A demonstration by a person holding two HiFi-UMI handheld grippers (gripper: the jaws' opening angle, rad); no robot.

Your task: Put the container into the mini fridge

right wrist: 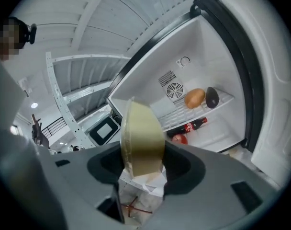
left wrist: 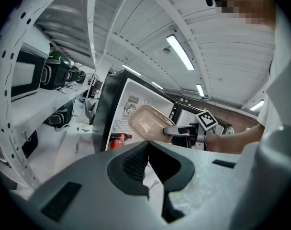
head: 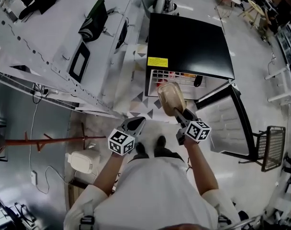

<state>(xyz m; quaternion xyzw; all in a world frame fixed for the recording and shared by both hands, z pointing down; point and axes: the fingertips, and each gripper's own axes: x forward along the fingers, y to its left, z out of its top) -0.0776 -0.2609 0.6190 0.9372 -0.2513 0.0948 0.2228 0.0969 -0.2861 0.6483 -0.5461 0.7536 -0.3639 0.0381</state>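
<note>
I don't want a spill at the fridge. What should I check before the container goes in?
1. Grip: right gripper jaws shut on the container's edge: ok.
2. Mini fridge door open: ok.
3. Room on the wire shelf beside the two items: ok.
4. Left gripper shut, empty, off to the side: ok.
5. Container closed tight: cannot tell.

container [head: 171, 98] — beige, lidded, tilted, held before fridge | mini fridge [head: 189, 45] — black, door open
</note>
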